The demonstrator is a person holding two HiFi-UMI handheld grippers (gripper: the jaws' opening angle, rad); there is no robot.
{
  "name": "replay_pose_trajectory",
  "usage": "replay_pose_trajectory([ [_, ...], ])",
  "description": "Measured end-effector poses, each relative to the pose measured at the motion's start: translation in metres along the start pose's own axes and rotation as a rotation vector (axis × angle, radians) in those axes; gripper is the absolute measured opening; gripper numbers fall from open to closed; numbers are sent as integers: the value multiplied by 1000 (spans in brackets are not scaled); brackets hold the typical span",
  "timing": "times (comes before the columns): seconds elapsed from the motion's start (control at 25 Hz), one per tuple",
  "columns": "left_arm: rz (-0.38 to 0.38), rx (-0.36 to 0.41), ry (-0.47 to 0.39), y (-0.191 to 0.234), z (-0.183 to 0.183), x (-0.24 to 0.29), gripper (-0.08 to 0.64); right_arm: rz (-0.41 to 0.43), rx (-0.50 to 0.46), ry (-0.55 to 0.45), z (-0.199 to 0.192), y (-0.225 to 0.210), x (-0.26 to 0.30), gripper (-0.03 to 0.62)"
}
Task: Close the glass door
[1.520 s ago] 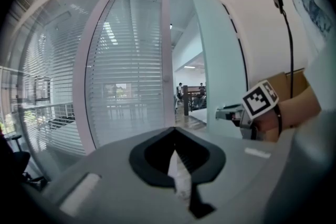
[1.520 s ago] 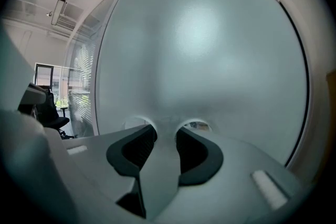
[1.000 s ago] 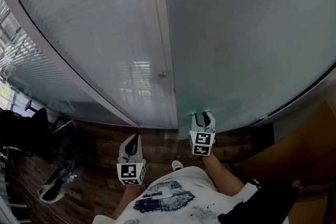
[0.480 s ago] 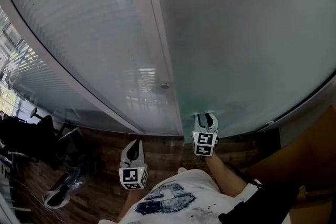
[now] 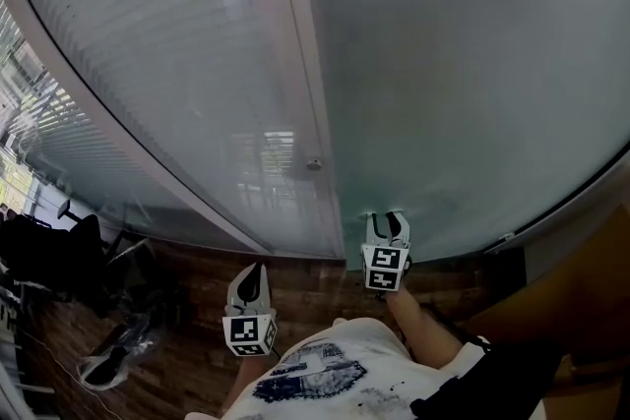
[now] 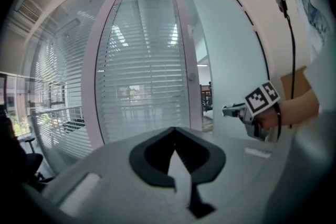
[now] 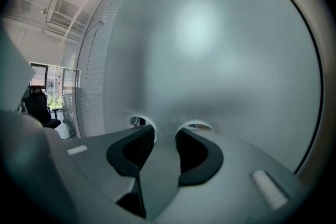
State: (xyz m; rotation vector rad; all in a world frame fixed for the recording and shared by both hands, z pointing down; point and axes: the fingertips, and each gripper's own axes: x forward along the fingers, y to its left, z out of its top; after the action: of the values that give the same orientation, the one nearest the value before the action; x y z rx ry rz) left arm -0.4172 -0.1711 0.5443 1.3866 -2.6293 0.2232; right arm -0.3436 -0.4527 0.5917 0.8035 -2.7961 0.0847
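A single frosted glass door point(image 5: 463, 93) fills the right of the head view, straight ahead of the person. The right tongs point(image 5: 387, 219) stand partly open and empty, both tips touching the glass low down, near its left edge. In the left gripper view a narrow gap separates that edge from the pale frame post point(image 6: 184, 34). The left tongs point(image 5: 254, 269) are closed and empty, apart from the door, over the wooden floor point(image 5: 305, 275). Each of the two tongs carries one marker cube point(image 5: 385, 267) with black-and-white squares.

A black office chair point(image 5: 44, 249) stands on the wooden floor point(image 5: 307, 272). A clear plastic bag point(image 5: 110, 357) lies just beside the chair, slatted blinds point(image 5: 148, 84) hanging above it.
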Motion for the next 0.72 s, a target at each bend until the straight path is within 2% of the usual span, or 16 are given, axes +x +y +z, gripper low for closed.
replay_pose_trajectory([
  [0.72,-6,-27,21,0,-8,5,0,4,-9,2,7,-3,15,137],
])
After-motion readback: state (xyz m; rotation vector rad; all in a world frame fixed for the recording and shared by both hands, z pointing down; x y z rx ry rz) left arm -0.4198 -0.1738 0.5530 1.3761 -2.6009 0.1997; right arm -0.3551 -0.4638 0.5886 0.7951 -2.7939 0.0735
